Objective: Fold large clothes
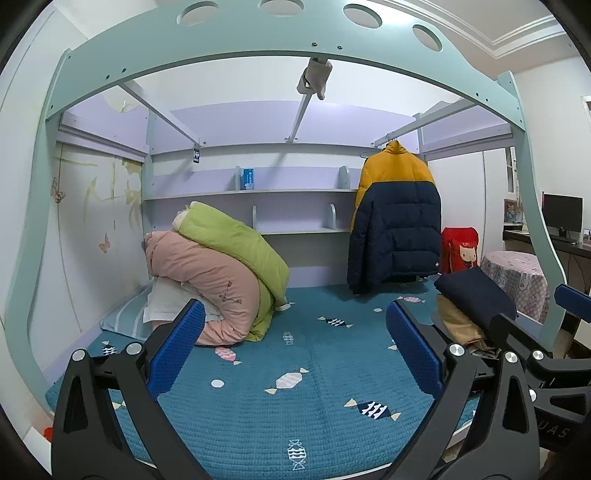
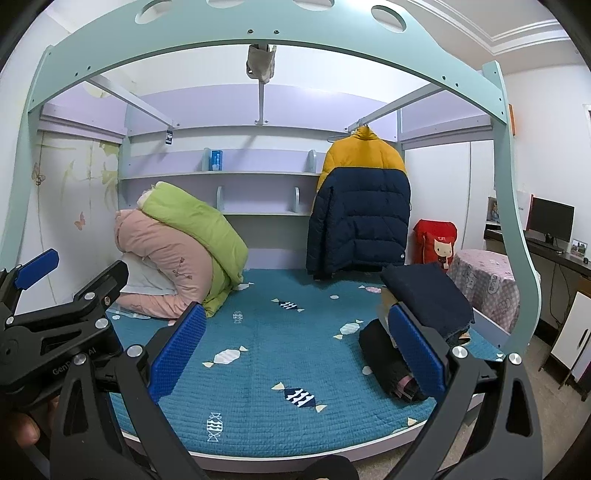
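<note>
Pink and green quilts [image 1: 221, 273] are heaped at the left of the blue bed mat [image 1: 295, 402]; the left gripper [image 1: 295, 350] and right gripper [image 2: 299, 350] hover over it, fingers spread, holding nothing; a yellow-navy jacket [image 1: 397, 221] hangs behind (on a rail); folded dark clothes [image 2: 428, 299] sit at the mat's right edge.

bed frame [image 1: 236, 48]: pale green arch
shelves [image 1: 251, 192]: lilac, along back wall
ceiling [image 1: 517, 22]: white moulding
monitor [image 2: 552, 219]: far right
</note>
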`<state>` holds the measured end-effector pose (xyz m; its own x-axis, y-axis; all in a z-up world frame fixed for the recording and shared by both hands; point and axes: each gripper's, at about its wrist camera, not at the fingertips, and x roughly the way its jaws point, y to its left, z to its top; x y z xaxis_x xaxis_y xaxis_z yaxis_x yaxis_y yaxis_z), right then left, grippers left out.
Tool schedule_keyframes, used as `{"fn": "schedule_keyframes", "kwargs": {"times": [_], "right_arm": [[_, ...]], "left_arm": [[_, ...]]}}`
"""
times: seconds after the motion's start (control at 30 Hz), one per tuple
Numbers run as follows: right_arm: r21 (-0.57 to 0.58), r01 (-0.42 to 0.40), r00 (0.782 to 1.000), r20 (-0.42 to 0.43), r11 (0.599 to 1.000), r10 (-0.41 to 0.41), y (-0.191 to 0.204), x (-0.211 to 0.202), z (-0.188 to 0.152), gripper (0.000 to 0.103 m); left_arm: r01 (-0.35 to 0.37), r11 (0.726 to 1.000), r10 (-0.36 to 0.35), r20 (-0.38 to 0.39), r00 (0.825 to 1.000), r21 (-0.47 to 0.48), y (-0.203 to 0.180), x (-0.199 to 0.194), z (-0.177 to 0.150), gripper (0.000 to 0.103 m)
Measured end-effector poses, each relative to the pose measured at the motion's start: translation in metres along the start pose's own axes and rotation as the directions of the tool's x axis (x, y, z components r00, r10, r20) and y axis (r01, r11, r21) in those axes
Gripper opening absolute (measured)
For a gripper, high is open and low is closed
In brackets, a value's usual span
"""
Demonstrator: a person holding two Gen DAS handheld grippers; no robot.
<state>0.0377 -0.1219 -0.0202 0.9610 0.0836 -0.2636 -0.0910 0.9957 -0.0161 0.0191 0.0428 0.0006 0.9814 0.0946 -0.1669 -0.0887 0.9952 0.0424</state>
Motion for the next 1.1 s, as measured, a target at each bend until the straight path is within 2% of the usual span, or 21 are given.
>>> {"fn": "schedule_keyframes", "kwargs": {"times": [1.1], "right_arm": [[-0.001,0.016,1.0,-0.002,1.0,-0.016,-0.002,-0.0025,-0.0006,0.096]], "left_arm": [[0.005,1.0,-0.005,-0.001,1.0,0.002,-0.0035,-0.0003,-0.0023,0.098]]}}
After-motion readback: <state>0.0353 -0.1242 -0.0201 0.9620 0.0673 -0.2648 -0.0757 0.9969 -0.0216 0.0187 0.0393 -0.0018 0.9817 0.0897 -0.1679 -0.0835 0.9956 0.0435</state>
